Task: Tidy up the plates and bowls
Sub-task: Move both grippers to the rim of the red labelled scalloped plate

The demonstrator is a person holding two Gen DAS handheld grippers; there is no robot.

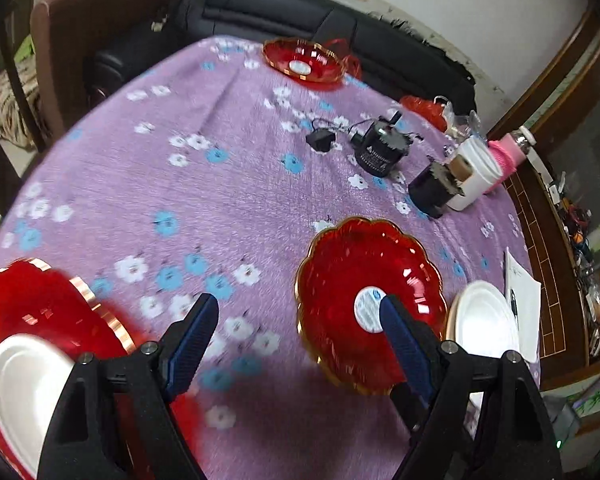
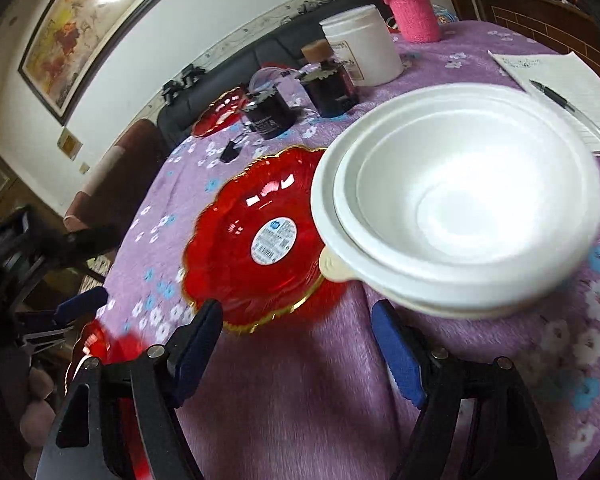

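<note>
Hovering over the purple floral tablecloth [image 1: 228, 184], left gripper [image 1: 296, 312] and right gripper [image 2: 296, 316] both have jaws apart, nothing held. Scalloped red glass plate [image 2: 256, 236] sits touching stacked white foam bowls [image 2: 460, 208]. Risk: a pad clipping the plate rim shoves it into the bowls.

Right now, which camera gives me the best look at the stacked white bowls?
The right wrist view: the white bowls fill the frame's right half, nested, with rims and inside visible, just beyond the open right gripper. The left wrist view shows only a sliver at the right, partly behind that gripper's finger.
</note>
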